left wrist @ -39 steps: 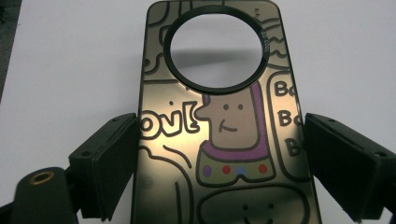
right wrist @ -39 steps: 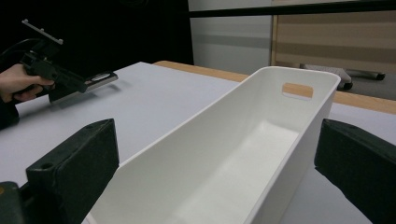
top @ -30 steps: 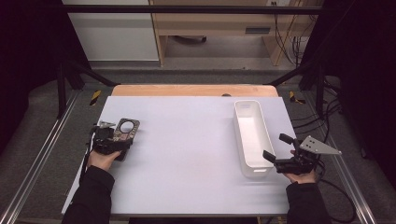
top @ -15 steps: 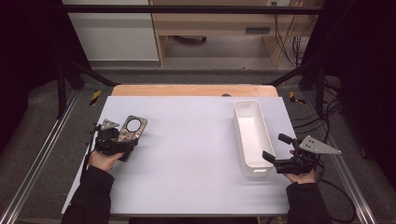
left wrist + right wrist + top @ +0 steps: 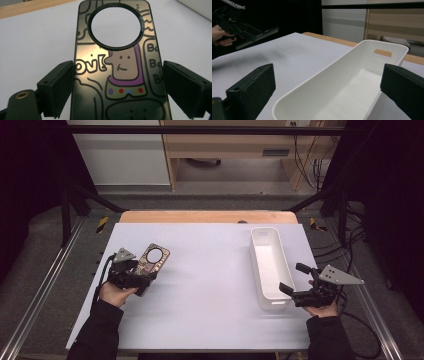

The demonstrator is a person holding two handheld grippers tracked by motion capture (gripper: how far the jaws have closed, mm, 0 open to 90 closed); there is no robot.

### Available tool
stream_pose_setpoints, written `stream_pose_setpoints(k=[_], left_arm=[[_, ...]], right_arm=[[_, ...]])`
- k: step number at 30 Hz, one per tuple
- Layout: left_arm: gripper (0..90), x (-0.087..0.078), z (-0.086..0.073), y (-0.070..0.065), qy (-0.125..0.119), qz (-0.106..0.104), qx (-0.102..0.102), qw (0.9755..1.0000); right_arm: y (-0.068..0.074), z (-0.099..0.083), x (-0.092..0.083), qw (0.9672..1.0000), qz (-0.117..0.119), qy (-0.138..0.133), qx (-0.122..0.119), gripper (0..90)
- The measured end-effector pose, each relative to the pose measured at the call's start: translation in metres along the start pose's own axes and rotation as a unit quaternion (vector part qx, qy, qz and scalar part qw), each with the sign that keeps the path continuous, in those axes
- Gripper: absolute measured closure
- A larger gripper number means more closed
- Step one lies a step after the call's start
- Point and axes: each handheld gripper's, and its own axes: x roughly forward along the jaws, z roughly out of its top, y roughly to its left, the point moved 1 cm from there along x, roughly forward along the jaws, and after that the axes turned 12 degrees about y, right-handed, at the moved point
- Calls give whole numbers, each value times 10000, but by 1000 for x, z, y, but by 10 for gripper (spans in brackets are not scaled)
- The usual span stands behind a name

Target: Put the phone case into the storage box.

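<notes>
Lifted rightward, phone case (image 5: pixel 151 260) sits clamped in left hand-held gripper (image 5: pixel 144 275).

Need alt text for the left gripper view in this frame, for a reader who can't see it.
A dark phone case with cartoon doodles and a large round camera cutout is held lengthwise between the left gripper's two black jaws. Behind it lies the white table, with a strip of wooden edge at the top left.
</notes>
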Motion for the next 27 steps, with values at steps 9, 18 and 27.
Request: stream_pose_setpoints(k=[9,18,27], left_arm=[[117,-7,6,-20,-54,-285,352,9990],[117,-10,10,-39,-47,-570,712,9958],[117,-7,11,-53,56,-865,993,9913]], right_arm=[[7,5,4,9996,223,128,-144,2],[17,12,8,9982,444,226,-327,2],[27,16,13,9958,685,349,-494,2]])
